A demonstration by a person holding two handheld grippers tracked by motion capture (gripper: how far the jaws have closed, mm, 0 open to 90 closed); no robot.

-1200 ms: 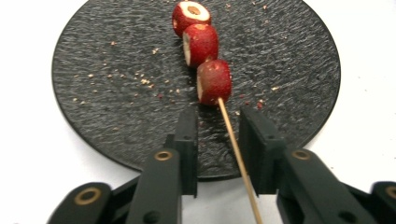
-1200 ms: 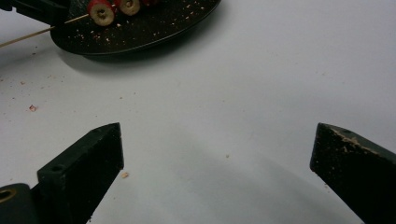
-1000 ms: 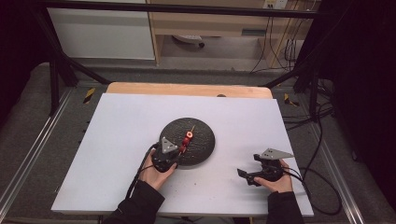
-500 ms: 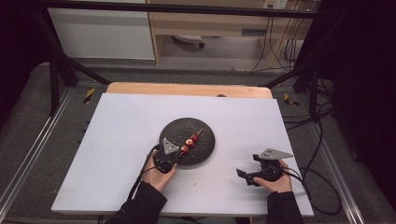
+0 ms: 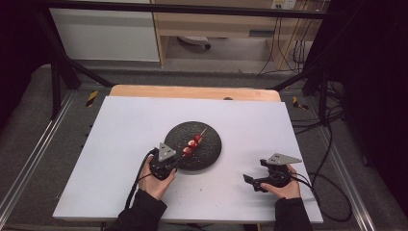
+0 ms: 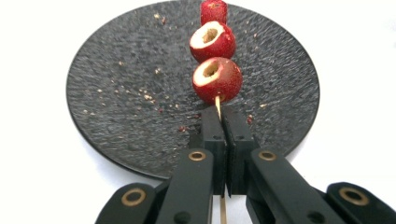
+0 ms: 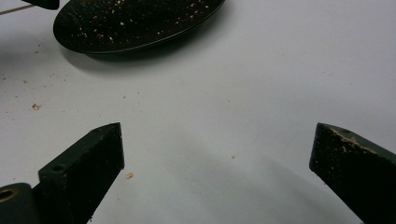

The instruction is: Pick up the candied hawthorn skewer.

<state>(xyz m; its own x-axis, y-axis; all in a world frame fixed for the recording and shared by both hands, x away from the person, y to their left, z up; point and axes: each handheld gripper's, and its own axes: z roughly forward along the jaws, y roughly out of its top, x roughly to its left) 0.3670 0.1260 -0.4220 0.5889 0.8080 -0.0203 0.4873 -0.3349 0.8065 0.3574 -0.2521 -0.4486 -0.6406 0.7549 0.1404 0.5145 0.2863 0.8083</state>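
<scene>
Two grippers are shown over a white desk. One black plate is set near the middle of the desk, slightly toward the near edge, and is speckled with crumbs. One skewer is held above it by the left gripper, whose jaws are pressed together on the bare wooden stick just below the lowest fruit. Three red fruits are counted on the stick in the left gripper view, two of them showing pale hollowed tops; whether more are threaded beyond the upper frame edge cannot be told. In the high view the skewer is seen slanting from the left gripper at the plate's near-left rim toward the plate's far side. The grasp at the bare end is judged to keep the jaws off the fruit, and the position over the plate is judged to let falling crumbs be caught.

One right gripper is rested on the desk near its near-right corner, well apart from the plate, with its jaws spread wide and nothing between them; in the right gripper view bare desk is seen between the two jaws, and the plate lies beyond. Crumbs are seen stuck to one jaw tip and scattered on the desk. Its idle, parted posture is judged to be a waiting one.
</scene>
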